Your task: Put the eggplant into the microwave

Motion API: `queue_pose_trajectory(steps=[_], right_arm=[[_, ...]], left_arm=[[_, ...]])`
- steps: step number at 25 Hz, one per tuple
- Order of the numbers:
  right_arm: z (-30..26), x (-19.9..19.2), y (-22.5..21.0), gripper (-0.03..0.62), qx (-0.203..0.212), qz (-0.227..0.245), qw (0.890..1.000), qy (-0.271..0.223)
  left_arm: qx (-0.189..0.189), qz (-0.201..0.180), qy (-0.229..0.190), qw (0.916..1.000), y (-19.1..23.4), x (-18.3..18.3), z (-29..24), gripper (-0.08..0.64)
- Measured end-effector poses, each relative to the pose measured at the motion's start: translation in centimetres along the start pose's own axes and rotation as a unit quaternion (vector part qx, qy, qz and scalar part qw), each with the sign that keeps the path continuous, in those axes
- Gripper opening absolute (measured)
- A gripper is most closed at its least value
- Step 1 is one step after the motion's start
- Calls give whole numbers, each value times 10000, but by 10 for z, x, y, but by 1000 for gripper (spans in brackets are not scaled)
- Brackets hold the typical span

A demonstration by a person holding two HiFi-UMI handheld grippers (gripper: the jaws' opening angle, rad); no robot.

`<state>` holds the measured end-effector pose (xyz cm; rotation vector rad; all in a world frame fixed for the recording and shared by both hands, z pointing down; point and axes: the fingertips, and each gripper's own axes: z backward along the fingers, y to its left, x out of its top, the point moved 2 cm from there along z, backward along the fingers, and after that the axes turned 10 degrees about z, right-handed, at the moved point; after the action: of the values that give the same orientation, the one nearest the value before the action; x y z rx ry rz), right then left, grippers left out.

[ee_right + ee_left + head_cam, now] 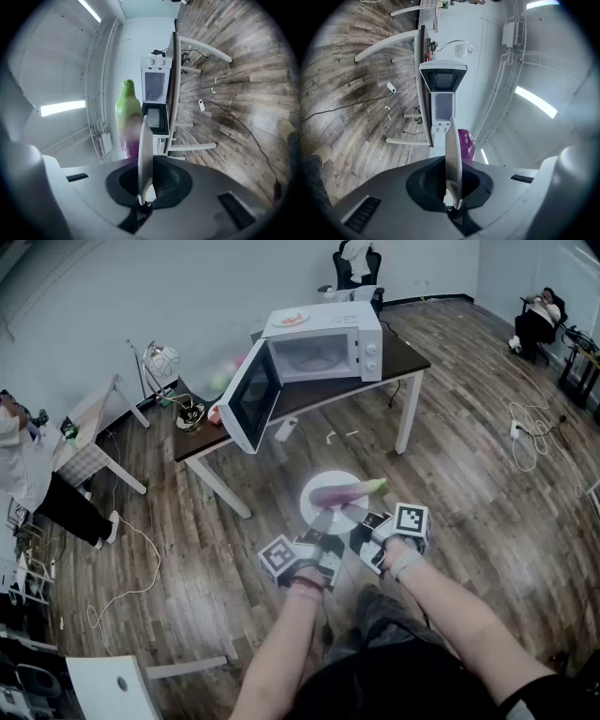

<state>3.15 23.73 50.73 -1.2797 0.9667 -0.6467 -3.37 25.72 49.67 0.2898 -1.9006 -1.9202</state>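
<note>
The left gripper [319, 538] is clamped on the near-left rim of the round white ceramic plate [322, 505]; in the left gripper view its jaws [453, 202] are together on the plate's edge [452, 154], which is seen edge-on. The long purple eggplant with a green stem end [347, 490] lies on the plate, in front of and well short of the white box-shaped microwave [328, 351]. The eggplant's long axis runs left to right, across the line of approach and roughly parallel to the microwave's front. Its purple end [465, 143] points toward the left gripper's side and its green end [127, 101] toward the right gripper's side. The right gripper [367, 538] is clamped on the near-right rim; in the right gripper view its jaws [143, 199] pinch the plate's edge [144, 154]. Both grippers are about equally near the eggplant, which lies just beyond them. The microwave's dark-windowed door [251, 397] stands swung out to the left of the open cavity [309, 354]. As judged, the coming move is a level two-handed carry toward the cavity, and any tilt risks the eggplant rolling.
</note>
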Motion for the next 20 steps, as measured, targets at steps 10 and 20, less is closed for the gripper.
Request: queue_pose_trajectory(steps=[10, 20], right_arm=[[-17, 13, -13, 11, 29, -13, 10000, 27], [-68, 79, -29, 11, 90, -86, 9996, 268]], left_arm=[[-2, -26, -53, 10000, 7, 16, -16, 3], [27, 34, -257, 9997, 2, 60, -86, 3]])
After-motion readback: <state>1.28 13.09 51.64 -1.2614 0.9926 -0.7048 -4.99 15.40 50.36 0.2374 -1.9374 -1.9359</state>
